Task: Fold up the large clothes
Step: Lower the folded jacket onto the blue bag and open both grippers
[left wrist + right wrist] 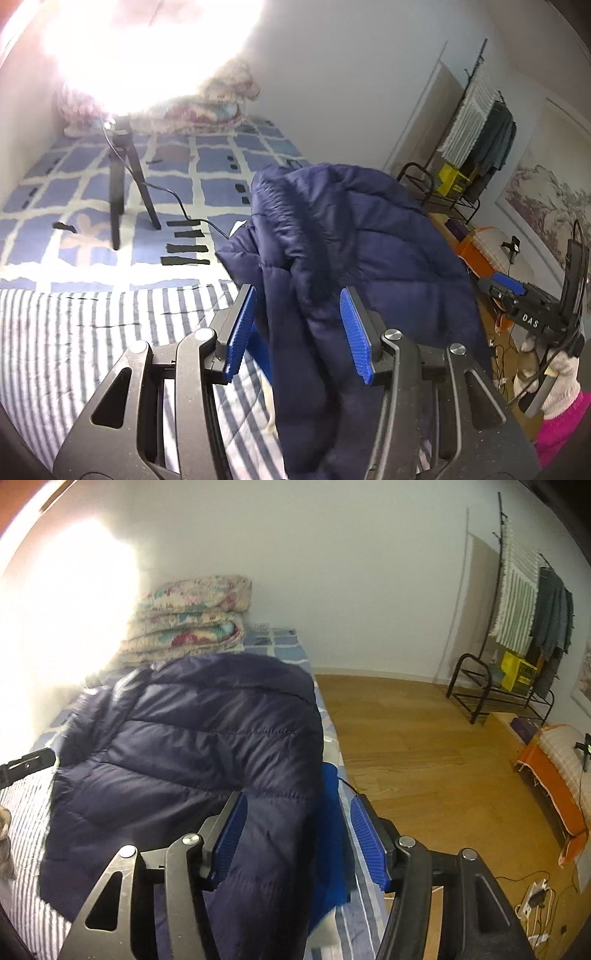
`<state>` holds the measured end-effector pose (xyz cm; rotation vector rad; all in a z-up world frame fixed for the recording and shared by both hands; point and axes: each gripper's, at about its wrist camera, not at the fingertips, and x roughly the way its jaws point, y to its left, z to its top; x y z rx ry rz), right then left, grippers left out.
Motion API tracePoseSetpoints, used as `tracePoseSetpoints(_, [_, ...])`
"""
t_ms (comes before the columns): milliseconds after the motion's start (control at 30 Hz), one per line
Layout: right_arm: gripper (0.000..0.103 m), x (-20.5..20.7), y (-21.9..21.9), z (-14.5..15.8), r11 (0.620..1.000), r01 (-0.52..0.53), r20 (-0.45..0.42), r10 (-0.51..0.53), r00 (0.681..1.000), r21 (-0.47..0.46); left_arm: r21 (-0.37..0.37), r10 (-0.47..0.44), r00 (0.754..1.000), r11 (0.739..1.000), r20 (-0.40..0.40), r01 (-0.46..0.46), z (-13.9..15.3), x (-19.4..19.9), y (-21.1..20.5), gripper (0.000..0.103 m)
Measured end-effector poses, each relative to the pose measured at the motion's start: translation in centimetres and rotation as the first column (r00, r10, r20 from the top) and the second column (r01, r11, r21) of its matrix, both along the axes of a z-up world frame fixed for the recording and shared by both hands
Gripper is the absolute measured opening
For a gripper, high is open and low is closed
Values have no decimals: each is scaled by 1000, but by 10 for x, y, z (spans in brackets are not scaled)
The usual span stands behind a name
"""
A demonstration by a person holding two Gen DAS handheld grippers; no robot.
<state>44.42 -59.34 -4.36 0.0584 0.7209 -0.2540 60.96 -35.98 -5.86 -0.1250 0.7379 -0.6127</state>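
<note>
A large navy puffer jacket (332, 229) with a fur-edged hood is bunched on the bed (74, 332). My left gripper (299, 328) has its blue-padded jaws wide apart with a fold of the jacket hanging between them; the pads do not press it. In the right wrist view the jacket (192, 746) spreads over the bed's right side. My right gripper (295, 834) is also open, its jaws astride a jacket sleeve or edge with bright blue lining (328, 842). The right gripper's body (532, 306) also shows in the left wrist view.
A black tripod (122, 177) with a cable stands on the blue checked bedspread under a glaring light. Folded floral quilts (188, 624) lie at the bed's head. A wooden floor (406, 738), clothes rack (524, 627) and orange-covered seat (554, 775) are to the right.
</note>
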Motion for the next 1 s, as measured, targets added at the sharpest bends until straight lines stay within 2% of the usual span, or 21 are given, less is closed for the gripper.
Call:
tracePoseSetpoints(167, [60, -34, 29, 26, 1000, -20, 34, 21, 999, -10, 10, -14, 999, 1000, 48, 14, 31, -54, 25, 49])
tracePoseSetpoints(333, [60, -88, 66, 60, 999, -39, 73, 39, 997, -6, 6, -12, 996, 1000, 92, 11, 69, -124, 60, 49])
tracePoseSetpoints(433, [61, -117, 85, 77, 1000, -26, 58, 26, 998, 7, 20, -25, 996, 1000, 89, 23, 88, -162, 77, 49])
tracePoseSetpoints(633, [66, -183, 124, 110, 999, -30, 101, 27, 995, 23, 58, -34, 982, 998, 188, 24, 131, -253, 118, 49])
tracePoseSetpoints(733, [66, -208, 144, 120, 999, -32, 107, 30, 994, 17, 77, -32, 972, 997, 233, 15, 143, -293, 133, 49])
tracePoseSetpoints(1000, [70, -277, 193, 138, 998, -62, 139, 60, 988, 9, 66, -15, 964, 998, 265, -2, 153, -369, 166, 49])
